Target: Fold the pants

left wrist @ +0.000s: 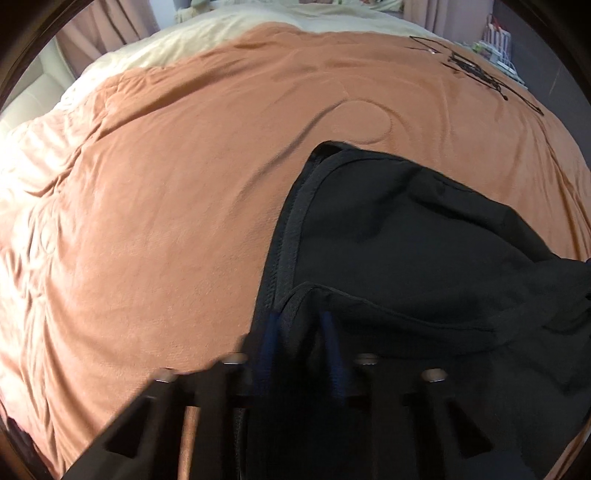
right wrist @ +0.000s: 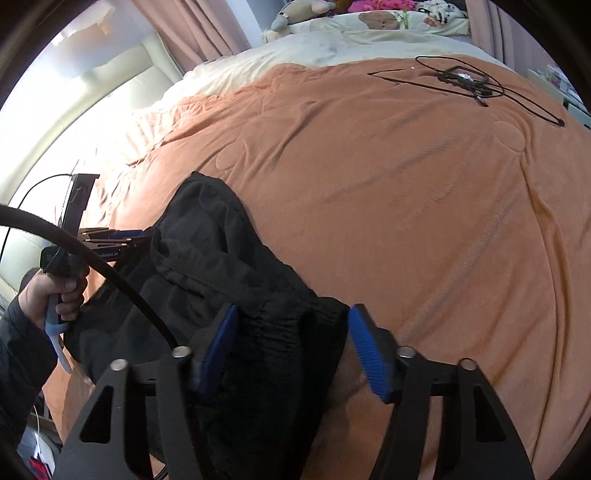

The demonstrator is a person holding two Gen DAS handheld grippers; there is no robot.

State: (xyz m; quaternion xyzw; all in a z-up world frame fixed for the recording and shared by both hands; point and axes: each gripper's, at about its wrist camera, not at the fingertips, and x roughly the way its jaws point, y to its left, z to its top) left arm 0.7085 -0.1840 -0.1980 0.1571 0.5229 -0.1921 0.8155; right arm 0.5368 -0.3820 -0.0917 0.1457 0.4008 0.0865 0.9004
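Observation:
Black pants (left wrist: 406,236) lie bunched on the orange bedspread (left wrist: 166,203), at the right of the left wrist view. My left gripper (left wrist: 301,325) is shut on a hem edge of the pants; its blue pads (left wrist: 269,339) pinch the fabric. In the right wrist view the pants (right wrist: 229,266) run from centre-left down between my fingers. My right gripper (right wrist: 291,325) is open, with the elastic waistband between its blue pads (right wrist: 367,350), which do not pinch it. The left gripper also shows in the right wrist view (right wrist: 136,236), held by a hand, gripping the pants' far side.
The orange bedspread (right wrist: 406,184) covers most of the bed. A black cable and small device (right wrist: 465,79) lie at the far right. Cream bedding and stuffed toys (right wrist: 332,22) are at the head. A black cable (right wrist: 92,254) arcs across the left side.

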